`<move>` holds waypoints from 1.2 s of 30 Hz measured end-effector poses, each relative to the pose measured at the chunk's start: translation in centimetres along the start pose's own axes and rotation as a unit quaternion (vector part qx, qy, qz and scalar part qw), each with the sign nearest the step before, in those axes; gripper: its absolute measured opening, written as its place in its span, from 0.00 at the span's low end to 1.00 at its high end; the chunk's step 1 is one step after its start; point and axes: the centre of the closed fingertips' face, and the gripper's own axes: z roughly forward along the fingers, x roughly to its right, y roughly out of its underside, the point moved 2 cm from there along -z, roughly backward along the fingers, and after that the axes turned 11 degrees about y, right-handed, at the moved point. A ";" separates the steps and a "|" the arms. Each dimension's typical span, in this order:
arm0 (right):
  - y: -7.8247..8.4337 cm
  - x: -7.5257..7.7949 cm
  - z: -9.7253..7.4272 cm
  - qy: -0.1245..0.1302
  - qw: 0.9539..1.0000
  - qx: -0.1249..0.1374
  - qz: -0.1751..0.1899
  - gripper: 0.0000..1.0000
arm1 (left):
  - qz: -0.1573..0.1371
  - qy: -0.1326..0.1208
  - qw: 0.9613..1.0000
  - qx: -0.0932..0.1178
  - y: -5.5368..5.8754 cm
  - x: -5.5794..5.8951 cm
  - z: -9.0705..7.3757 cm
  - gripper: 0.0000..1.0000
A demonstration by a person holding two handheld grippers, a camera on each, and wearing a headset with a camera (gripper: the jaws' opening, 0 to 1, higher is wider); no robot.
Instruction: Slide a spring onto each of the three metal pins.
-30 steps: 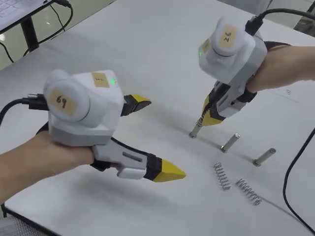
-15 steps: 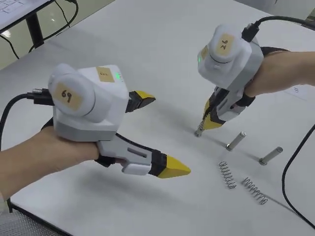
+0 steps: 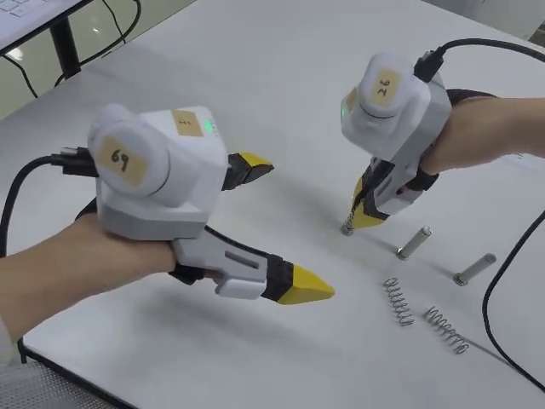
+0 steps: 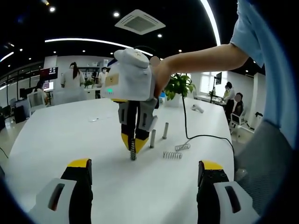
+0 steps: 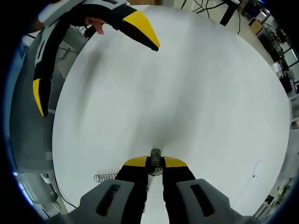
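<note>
Head view: the white table [image 3: 255,68] lies open toward the upper left, its edge crossing the lower left corner. The left hand-held gripper [image 3: 288,228], centre-left, is released, jaws wide. The right hand-held gripper [image 3: 361,220], upper right, is clenched at the first pin [image 3: 347,230]. Left gripper view: at centre it grasps a coiled spring [image 4: 133,148]; two bare pins [image 4: 152,138] and loose springs [image 4: 172,154] sit just right. Right gripper view: the spring sits pinched at bottom centre.

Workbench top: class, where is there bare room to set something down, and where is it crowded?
Bare: the far side of the tabletop, and the strip between left claw and right claw. Crowded: beside the right claw, around two bare pins and two loose springs.
</note>
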 end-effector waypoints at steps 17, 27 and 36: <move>-0.1 0.1 0.1 0.000 1.000 0.000 0.003 0.08 | 0.000 0.001 1.000 0.000 -0.1 -0.1 0.1 0.91; 0.3 -0.2 0.3 -0.003 1.000 -0.002 0.003 0.17 | 0.001 0.001 1.000 -0.002 0.1 -0.2 0.2 0.91; 0.2 -0.1 0.3 0.005 1.000 0.013 0.017 0.36 | -0.002 0.004 1.000 0.001 0.0 -0.1 0.3 0.91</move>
